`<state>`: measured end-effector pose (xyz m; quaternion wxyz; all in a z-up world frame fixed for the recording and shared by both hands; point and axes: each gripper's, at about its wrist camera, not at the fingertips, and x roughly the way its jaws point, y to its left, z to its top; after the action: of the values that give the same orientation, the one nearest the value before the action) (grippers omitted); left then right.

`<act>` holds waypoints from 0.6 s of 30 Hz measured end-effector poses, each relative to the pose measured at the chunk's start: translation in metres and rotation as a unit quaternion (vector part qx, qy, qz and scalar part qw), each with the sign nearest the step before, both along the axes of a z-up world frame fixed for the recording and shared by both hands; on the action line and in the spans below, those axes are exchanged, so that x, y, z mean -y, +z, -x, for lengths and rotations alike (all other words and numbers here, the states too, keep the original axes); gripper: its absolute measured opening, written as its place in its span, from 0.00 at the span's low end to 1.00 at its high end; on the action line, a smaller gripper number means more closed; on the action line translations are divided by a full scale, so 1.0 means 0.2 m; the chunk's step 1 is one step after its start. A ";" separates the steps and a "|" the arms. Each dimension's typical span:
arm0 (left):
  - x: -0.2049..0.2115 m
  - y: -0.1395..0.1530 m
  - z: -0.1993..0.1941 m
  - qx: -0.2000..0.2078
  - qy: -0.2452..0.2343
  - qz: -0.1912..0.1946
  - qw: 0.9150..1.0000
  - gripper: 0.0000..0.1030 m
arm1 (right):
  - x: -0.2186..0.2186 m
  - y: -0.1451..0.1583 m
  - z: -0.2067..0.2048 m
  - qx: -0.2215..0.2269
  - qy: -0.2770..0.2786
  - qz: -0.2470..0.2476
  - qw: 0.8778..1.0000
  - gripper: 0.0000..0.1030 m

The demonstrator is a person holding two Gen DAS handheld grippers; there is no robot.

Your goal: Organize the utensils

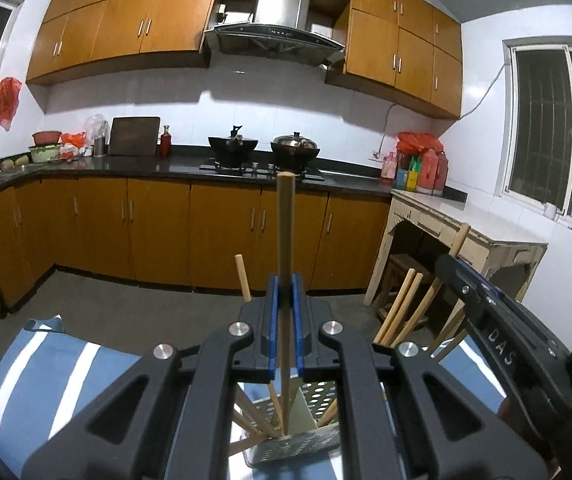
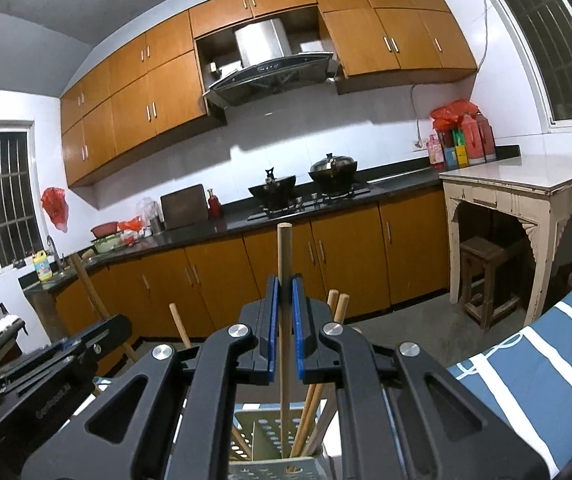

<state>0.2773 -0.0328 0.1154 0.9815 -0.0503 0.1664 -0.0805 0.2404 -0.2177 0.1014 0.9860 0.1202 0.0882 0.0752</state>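
My left gripper (image 1: 285,286) is shut on an upright wooden utensil handle (image 1: 286,232) whose lower end stands in a perforated metal utensil holder (image 1: 286,446). Other wooden handles (image 1: 399,308) lean in the holder. My right gripper (image 2: 285,286) is shut on another upright wooden handle (image 2: 284,252) that reaches down into the same holder (image 2: 274,468). Each gripper shows in the other's view: the right gripper body (image 1: 497,320) at the right, the left gripper body (image 2: 58,356) at the left. The utensils' working ends are hidden in the holder.
The holder stands on a blue and white striped cloth (image 1: 46,368), also in the right wrist view (image 2: 525,364). Behind are orange kitchen cabinets (image 1: 158,228), a dark counter with two woks (image 1: 264,148), and a pale side table (image 2: 525,188) with a stool (image 2: 485,276) under it.
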 end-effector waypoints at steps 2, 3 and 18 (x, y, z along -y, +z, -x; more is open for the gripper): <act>0.00 0.00 0.00 -0.002 0.000 0.000 1.000 0.08 | -0.01 -0.01 0.00 -0.004 0.001 0.003 1.000 0.08; 0.00 0.00 0.01 -0.003 0.001 -0.001 1.000 0.08 | 0.00 -0.01 0.00 -0.008 0.003 0.004 1.000 0.08; -0.05 0.08 0.12 0.012 0.012 0.001 1.000 0.35 | 0.09 0.06 0.14 0.004 0.000 0.002 1.000 0.47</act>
<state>0.2540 -0.0233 0.1311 0.9843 -0.0522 0.1539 -0.0694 0.2123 -0.2365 0.1140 0.9865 0.1183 0.0840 0.0754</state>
